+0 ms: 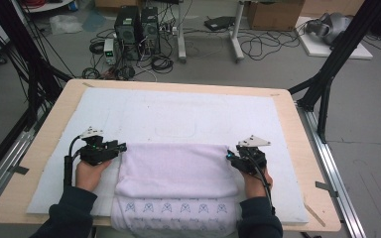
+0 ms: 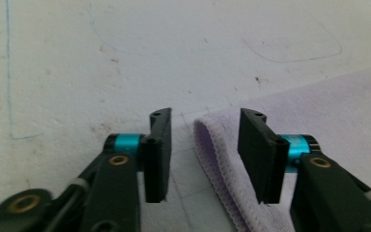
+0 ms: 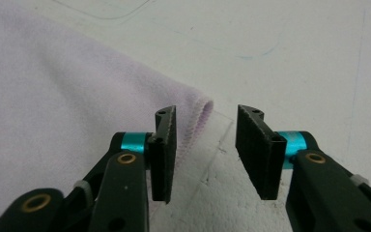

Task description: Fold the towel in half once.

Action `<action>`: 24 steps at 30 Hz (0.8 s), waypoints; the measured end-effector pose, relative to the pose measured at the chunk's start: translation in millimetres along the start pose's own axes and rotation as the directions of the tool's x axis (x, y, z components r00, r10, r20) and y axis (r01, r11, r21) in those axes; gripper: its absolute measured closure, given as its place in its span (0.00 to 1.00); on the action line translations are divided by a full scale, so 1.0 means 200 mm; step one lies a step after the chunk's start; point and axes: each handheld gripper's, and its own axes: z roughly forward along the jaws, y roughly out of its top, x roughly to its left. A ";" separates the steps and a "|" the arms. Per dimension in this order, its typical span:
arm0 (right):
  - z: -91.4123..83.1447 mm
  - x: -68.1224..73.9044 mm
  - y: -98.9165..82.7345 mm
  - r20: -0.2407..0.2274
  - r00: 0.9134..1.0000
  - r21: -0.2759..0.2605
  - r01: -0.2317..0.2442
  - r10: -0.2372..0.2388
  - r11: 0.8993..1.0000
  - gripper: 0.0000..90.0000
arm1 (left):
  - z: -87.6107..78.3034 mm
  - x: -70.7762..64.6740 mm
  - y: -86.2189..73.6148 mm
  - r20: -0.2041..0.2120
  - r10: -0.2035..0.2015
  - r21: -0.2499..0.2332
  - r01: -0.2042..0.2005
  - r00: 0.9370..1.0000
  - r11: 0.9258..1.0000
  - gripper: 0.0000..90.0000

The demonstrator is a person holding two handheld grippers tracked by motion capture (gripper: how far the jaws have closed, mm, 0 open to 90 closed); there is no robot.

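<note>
Lavender towel [image 1: 176, 171] folded on white mat [image 1: 188, 106], near edge hanging off table [image 1: 54, 114] toward you. You hold left gripper [image 1: 120, 147] and right gripper [image 1: 229, 154] at 2 far corners of fold. Both claws parted, gripping nothing: left straddles corner hem [image 2: 204, 130], right has corner [image 3: 200, 108] between pads untouched. Likely release after fold. Lower layers hidden; overhang cut off.

Towel [image 1: 178, 171]: soft lilac terry cloth, matt. Mat [image 1: 178, 111]: white, rough. Table [image 1: 67, 94]: pale smooth wood.
</note>
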 end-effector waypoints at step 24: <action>0.10 -0.06 -0.01 -0.080 0.997 0.011 -0.011 0.012 1.000 0.98 | 0.07 -0.06 0.02 0.059 0.120 0.069 -0.124 0.991 0.990 0.94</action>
